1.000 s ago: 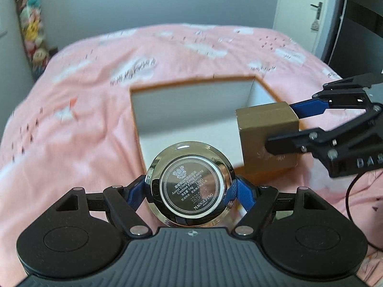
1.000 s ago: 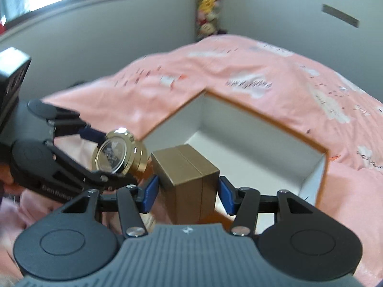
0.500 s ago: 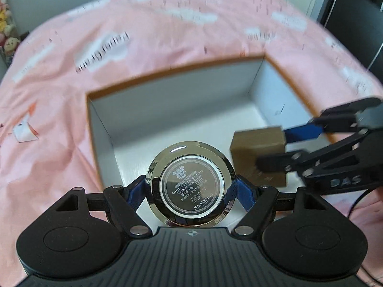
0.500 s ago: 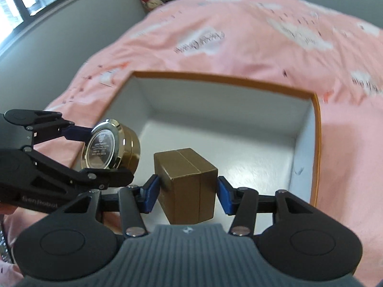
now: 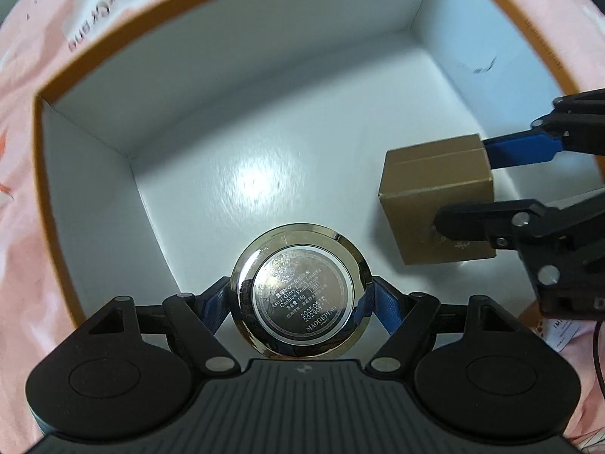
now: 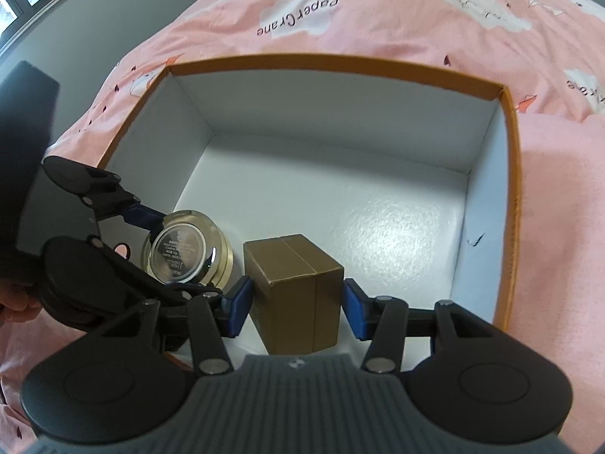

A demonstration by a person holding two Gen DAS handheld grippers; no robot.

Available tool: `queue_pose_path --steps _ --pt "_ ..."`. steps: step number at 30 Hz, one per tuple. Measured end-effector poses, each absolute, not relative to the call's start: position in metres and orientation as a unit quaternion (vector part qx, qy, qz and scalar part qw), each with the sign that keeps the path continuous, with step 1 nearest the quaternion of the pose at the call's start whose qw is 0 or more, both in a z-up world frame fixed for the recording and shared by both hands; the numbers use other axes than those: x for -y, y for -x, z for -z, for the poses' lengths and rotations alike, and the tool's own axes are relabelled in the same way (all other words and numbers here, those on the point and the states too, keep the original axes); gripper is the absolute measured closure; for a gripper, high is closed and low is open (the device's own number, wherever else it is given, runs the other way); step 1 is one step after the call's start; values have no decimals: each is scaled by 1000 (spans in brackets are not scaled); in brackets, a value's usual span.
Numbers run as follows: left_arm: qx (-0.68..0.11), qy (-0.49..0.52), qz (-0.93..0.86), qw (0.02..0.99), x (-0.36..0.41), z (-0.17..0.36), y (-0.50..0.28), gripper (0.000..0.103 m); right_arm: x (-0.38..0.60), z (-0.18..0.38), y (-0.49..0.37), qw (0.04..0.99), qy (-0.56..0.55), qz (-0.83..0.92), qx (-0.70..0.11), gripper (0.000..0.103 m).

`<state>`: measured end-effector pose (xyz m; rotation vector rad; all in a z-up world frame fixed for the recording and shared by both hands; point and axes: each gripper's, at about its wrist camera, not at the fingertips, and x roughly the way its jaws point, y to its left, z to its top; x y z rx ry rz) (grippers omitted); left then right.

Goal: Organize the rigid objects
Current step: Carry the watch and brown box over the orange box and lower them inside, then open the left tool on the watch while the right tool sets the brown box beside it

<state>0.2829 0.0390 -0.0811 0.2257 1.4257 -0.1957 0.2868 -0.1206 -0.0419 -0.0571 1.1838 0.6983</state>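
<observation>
Left wrist view: left gripper (image 5: 300, 295) clamping a round compact (image 5: 300, 290) by its rim, blue pads (image 5: 216, 304) pressing on both sides, labelled underside facing the camera. Pointing down into an open box (image 5: 242, 49), white inside with an orange rim, lying on a pink bedspread (image 5: 19, 227). Compact hanging over the near part of the box floor, close to the near wall; touching the floor or not, cannot tell. Off to the right, right gripper (image 5: 487, 189) reaching in over the box's right wall, gripping a brown carton (image 5: 435, 196) between a blue pad (image 5: 522, 151) on the far side and a black finger on the near side. Carton sitting low inside the box, near the right wall, well apart from the compact.

Right wrist view: right gripper (image 6: 295, 302) closing on the carton (image 6: 298, 295), blue pads (image 6: 237, 310) pressing its left and right faces. Carton standing upright over the near part of the box (image 6: 510, 196) floor. Just left of it, left gripper (image 6: 166, 249) holding the compact (image 6: 185, 251) tilted, at the box's near left corner, compact and carton close but not touching. Pink bedspread (image 6: 416, 11) with white cloud prints surrounding the box. Part of a hand (image 6: 15, 299) showing at the left edge.
</observation>
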Motion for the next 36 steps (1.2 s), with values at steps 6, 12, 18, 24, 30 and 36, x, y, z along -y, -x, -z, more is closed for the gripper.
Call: queue_pose_path --steps 6,12,18,24,30,36 --pt "-664 -82 83 739 -48 91 -284 10 116 50 -291 761 27 -325 -560 52" --pt "-668 -83 82 735 -47 96 -281 10 114 50 -295 759 23 -324 -564 52" --pt "-667 -48 89 738 -55 96 -284 6 111 50 -296 759 26 -322 -565 52" --pt "-607 -37 92 788 -65 57 -263 22 113 49 -298 756 15 -323 -569 52" --pt "-516 -14 71 854 -84 11 -229 19 111 51 -302 740 -9 -334 -584 53" --pt "-486 -16 5 874 -93 -4 -219 30 98 57 -302 723 -19 -341 -600 53"
